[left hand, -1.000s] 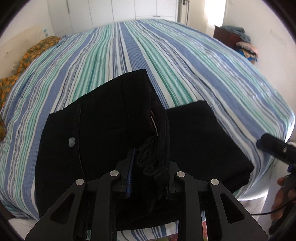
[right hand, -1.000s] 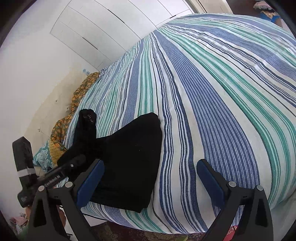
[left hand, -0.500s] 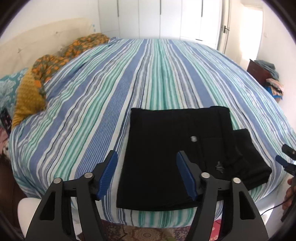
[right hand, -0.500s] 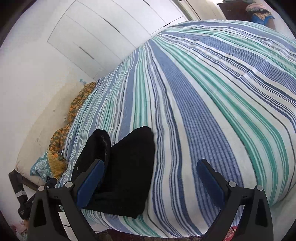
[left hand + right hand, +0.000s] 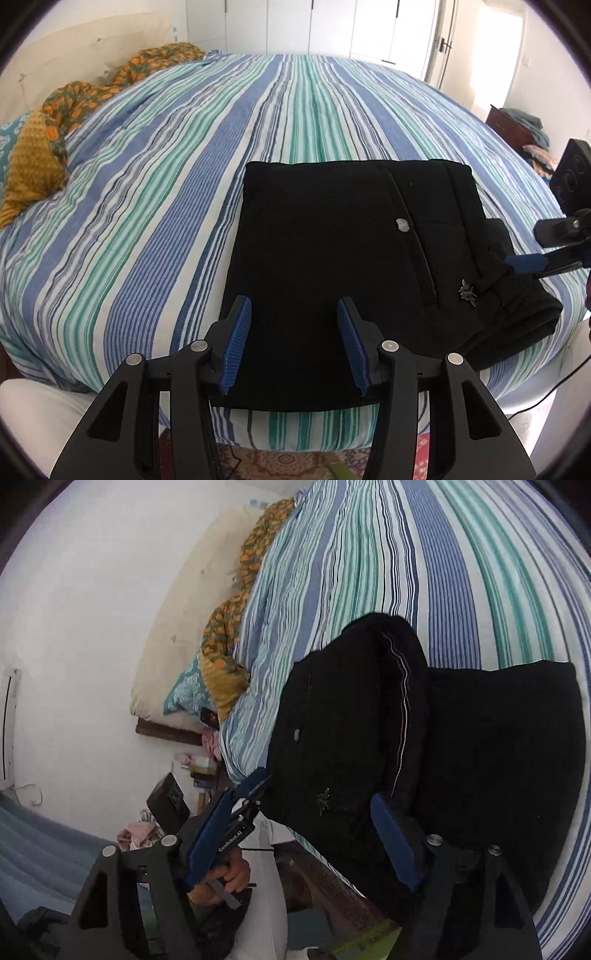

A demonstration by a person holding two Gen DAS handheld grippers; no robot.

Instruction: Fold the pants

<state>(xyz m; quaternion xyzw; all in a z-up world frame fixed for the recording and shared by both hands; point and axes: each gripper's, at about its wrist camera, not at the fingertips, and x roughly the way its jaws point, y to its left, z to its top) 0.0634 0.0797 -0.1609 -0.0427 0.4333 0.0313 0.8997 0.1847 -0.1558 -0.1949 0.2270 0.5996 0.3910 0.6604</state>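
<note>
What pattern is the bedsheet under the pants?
Bedsheet: blue, green and white stripes, clearest in the left wrist view.

An orange floral blanket (image 5: 92, 88) lies bunched beside a teal pillow (image 5: 184, 694) on the striped bedsheet (image 5: 147, 192).

only readable text: white "genrobot.ai" on the black body of the left gripper (image 5: 246, 800), seen in right wrist view

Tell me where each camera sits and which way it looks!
Left wrist: on the left gripper, looking down across the black pants up the striped bed; own jaws closing, nothing between.
Right wrist: on the right gripper, tilted, facing the pants' edge; a hand shows; jaws closing, pads not pressing.
Both share pants, bed, orange blanket.
</note>
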